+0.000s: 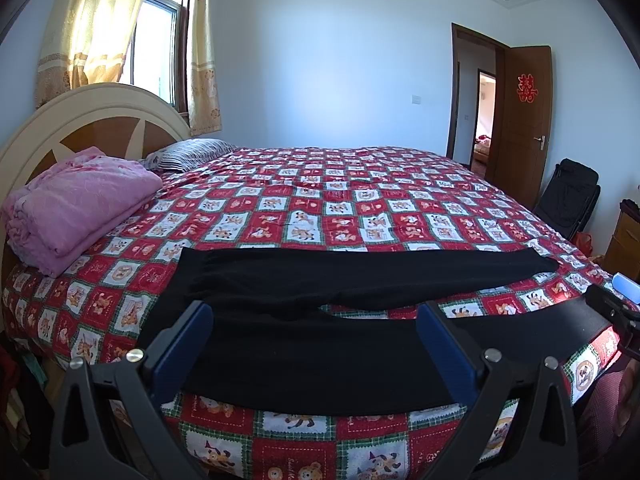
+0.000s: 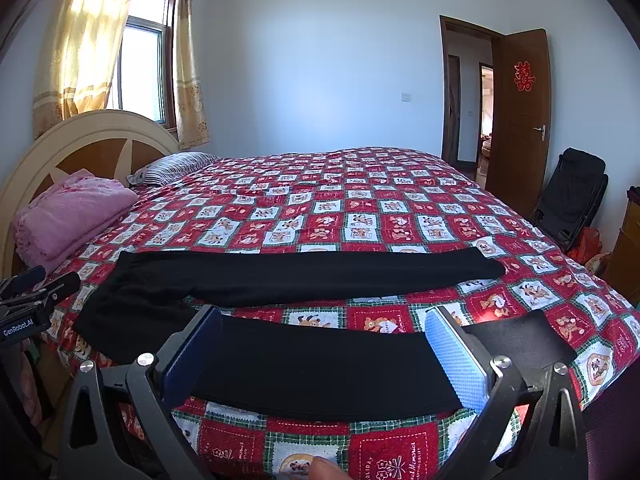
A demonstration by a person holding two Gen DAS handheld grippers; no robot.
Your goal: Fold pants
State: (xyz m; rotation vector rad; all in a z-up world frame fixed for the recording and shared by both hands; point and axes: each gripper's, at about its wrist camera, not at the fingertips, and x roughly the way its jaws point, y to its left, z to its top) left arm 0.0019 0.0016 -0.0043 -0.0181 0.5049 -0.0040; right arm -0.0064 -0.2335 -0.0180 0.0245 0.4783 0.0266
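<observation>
Headboard end: a folded pink blanket (image 1: 80, 204) and a striped pillow (image 1: 192, 154) lie against the headboard (image 1: 92, 120), well apart from the work.
Pants: black pants (image 2: 304, 276) lie flat along the near edge of the bed (image 2: 360, 208), waist toward the headboard, the two legs spread in a narrow V with a strip of the red patchwork bedspread (image 2: 384, 320) showing between them.
Left gripper: the left gripper (image 1: 316, 332) hovers over the near leg at the headboard side, close to the crotch, fingers wide apart and holding nothing.
Right gripper: the right gripper (image 2: 324, 340) hangs over the same leg farther from the headboard, nearer the cuff, fingers likewise spread and empty.
Step in hand: judged as taking hold of the near leg to lay it over the far leg.
Doing it well: pinch only the near leg's outer edge at both points, lift together, keep the cloth taut between the tongs, and line seam on seam.
Risk: the bedspread may be caught with the cloth, or the slack middle may sag and wrinkle.
</observation>
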